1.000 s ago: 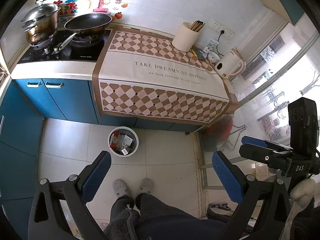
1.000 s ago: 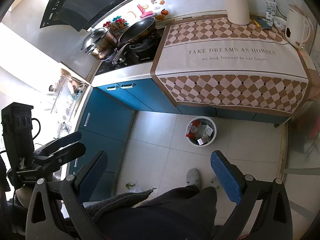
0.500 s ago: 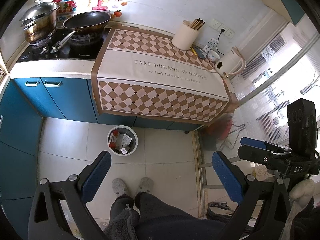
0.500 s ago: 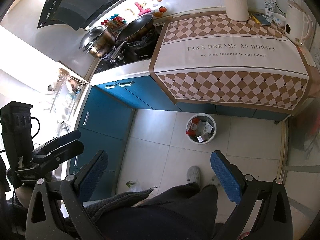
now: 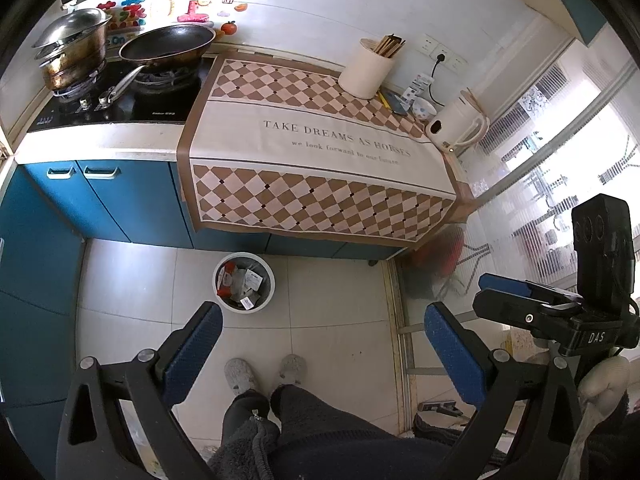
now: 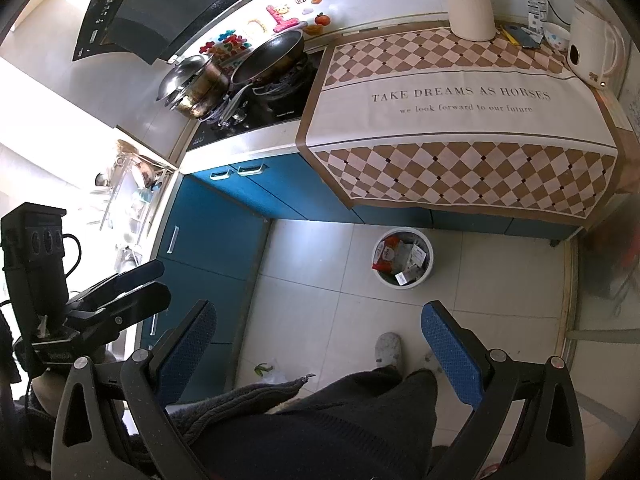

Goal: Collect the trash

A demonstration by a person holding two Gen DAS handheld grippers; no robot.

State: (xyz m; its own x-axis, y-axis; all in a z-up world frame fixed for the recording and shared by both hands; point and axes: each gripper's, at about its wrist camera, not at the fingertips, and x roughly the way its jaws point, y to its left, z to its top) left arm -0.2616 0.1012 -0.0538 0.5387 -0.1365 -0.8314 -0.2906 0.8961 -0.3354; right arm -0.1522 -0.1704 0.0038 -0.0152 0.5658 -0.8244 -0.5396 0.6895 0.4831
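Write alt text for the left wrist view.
The open left gripper hangs high over a tiled kitchen floor, above a white bin of wrappers in front of blue cabinets. Slippered feet stand below.

Both wrist cameras looking steeply down from high above floor, facing counter [image 5: 320, 148]. Left view sitting left of right view. Both sharing trash bin [image 5: 244, 282] [image 6: 403, 258], stove, person's slippers far below.
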